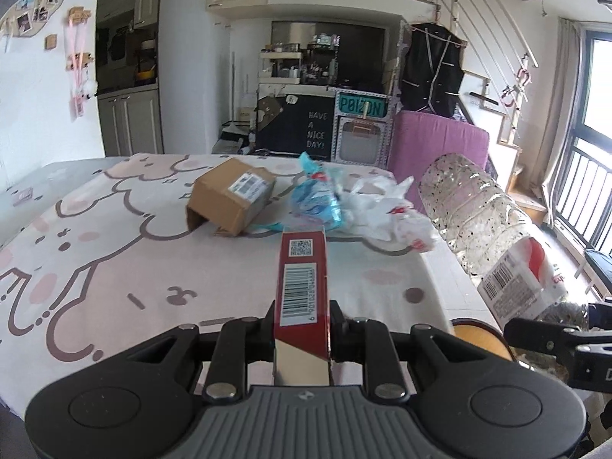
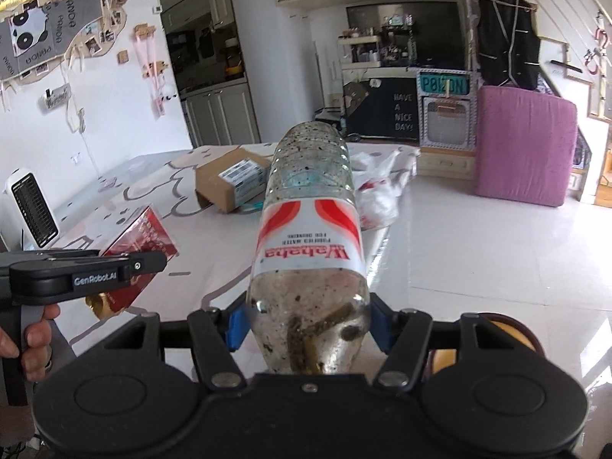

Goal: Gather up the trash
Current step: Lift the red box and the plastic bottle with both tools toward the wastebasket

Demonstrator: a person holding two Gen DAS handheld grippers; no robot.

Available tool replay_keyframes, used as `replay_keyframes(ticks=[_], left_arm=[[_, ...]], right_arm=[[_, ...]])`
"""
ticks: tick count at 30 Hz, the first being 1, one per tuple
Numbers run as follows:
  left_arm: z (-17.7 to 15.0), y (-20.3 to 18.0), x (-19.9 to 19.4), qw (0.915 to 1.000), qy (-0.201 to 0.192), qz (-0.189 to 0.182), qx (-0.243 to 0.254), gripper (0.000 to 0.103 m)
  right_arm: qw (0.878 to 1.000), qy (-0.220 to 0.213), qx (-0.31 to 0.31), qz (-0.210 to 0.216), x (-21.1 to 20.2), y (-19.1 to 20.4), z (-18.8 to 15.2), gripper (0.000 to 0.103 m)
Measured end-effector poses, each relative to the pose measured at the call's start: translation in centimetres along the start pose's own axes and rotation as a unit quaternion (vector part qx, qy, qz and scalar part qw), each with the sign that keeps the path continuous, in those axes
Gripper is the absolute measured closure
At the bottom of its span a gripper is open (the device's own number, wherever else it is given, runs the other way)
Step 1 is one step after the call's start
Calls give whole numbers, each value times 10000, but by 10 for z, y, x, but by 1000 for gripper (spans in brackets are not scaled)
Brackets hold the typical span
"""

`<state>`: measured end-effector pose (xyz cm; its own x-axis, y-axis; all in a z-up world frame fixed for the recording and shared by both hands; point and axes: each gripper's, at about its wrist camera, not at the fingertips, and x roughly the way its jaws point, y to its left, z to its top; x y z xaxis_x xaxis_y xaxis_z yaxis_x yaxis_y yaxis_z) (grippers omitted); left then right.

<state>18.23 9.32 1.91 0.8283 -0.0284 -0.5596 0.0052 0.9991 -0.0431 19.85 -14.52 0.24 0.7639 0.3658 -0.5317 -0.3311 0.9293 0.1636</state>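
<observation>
Half the plastic bottle (image 1: 493, 237) hides behind its label.

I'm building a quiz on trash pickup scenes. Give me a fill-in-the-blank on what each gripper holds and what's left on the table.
1. The left gripper has its jaws shut on a red ____.
2. The right gripper holds a clear plastic ____ with a red and white label.
3. On the table, the brown ____ box lies open beside the white plastic bag.

Missing words: carton; bottle; cardboard
</observation>
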Motion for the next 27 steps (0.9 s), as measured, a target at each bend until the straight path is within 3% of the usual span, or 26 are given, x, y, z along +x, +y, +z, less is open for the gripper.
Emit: replay_keyframes(ticks=[14,27], left_arm=[[4,-67,-8,9992,-74,-344,164,79],[7,-143,24,9955,129,-760,547,79]], right_arm=[[9975,-220,217,-638,-37,-56,-5,41],[9904,-216,634,-1205,-52,-130,-19,40]])
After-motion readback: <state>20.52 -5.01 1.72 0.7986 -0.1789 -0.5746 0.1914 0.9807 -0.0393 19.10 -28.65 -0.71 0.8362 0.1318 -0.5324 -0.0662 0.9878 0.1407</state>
